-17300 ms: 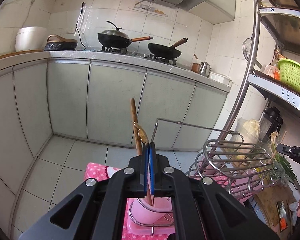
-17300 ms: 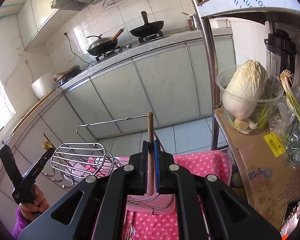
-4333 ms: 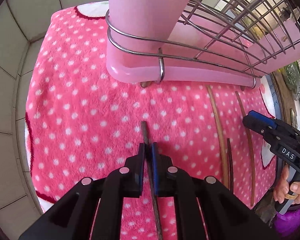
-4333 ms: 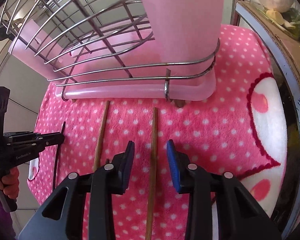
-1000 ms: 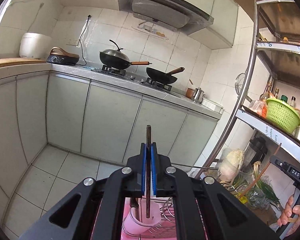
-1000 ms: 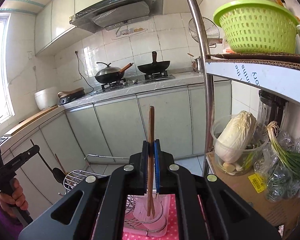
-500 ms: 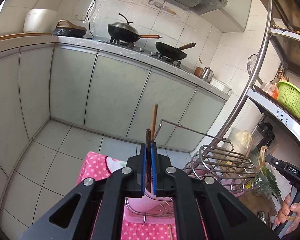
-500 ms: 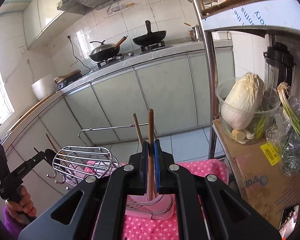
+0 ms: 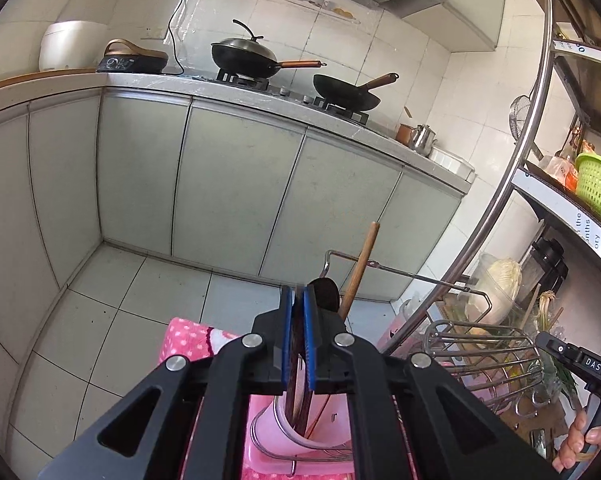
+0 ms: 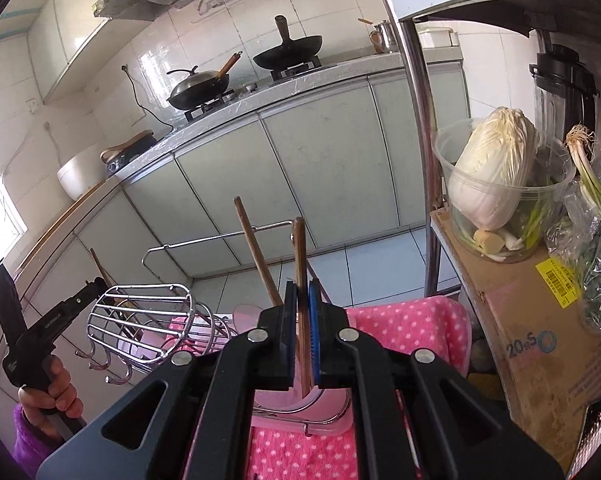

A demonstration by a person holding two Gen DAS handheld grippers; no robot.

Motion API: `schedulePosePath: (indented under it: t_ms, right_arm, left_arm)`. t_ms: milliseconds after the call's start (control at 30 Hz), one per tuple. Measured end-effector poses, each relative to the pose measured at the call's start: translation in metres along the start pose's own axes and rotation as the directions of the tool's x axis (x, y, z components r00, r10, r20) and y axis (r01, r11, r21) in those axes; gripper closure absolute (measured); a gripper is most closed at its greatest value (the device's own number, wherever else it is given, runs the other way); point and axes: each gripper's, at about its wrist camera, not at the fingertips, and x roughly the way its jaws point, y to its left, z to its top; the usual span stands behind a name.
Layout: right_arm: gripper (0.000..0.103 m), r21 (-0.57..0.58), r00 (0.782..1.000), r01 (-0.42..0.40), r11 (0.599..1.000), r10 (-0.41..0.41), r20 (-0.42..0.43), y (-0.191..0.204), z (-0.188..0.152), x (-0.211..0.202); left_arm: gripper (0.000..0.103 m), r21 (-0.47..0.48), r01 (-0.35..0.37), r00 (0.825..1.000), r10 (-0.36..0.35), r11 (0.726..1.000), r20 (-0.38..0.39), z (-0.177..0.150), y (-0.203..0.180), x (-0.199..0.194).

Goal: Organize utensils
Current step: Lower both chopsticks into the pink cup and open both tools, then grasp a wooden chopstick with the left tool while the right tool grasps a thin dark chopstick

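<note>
The left gripper (image 9: 298,336) has its blue-padded fingers (image 9: 286,336) pinching a dark thin wooden chopstick (image 9: 297,344), whose lower end already dips into the pale pink plastic utensil cup (image 9: 278,424) at the near end of the chrome wire drying rack (image 9: 488,344). The right gripper (image 10: 302,336) pinches a reddish-brown wooden chopstick (image 10: 299,256) the same way, its tip reaching the pink cup's mouth (image 10: 328,394).

To finish this step well, each stick should probably stay upright and go straight down until it bottoms out, steering clear of the light wooden handle (image 9: 360,268) and dark spoon bowl (image 9: 325,295) already standing there; only then should the fingers part, one hand at a time so the sticks do not clash.

The left view alone looks down into the cup's mouth. The right view alone shows the spread of the pink polka-dot fleece blanket (image 10: 412,320) under the rack, its row of hooks (image 10: 112,364), and the other hand (image 10: 50,394) on its handle
</note>
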Motion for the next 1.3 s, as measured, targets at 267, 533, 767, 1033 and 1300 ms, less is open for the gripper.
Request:
schedulePosePath:
  t_ms: [267,533,767,1033,1300]
  right_arm:
    - [0.095,0.002,1.000,-0.001,1.000,0.001,-0.020,0.003,0.008,0.010]
    - [0.070,-0.029,1.000,0.013,1.000,-0.013,-0.021,0.004,0.006,0.008]
    - [0.069,-0.065,0.997,0.059,0.996,-0.055,0.054,0.009,0.001,-0.024]
    - [0.069,-0.095,0.991,0.042,0.995,-0.029,0.132,0.018,-0.043,-0.066]
    - [0.069,-0.106,0.999,-0.026,0.994,0.023,-0.035,0.029,-0.108,-0.048]
  left_arm:
    - [0.082,-0.112,0.032,0.995,-0.042,0.993,-0.086,0.001,0.012,0.012]
    - [0.067,-0.107,0.038,0.997,-0.045,0.994,-0.069,0.001,0.013,0.002]
    - [0.067,-0.082,0.054,0.998,-0.056,0.995,-0.022,-0.002,0.009,-0.029]
    - [0.067,-0.046,0.108,0.994,-0.108,0.993,-0.006,-0.029,-0.001,-0.071]
    - [0.067,-0.001,0.140,0.970,-0.137,0.990,-0.199,-0.088,-0.023,-0.058]
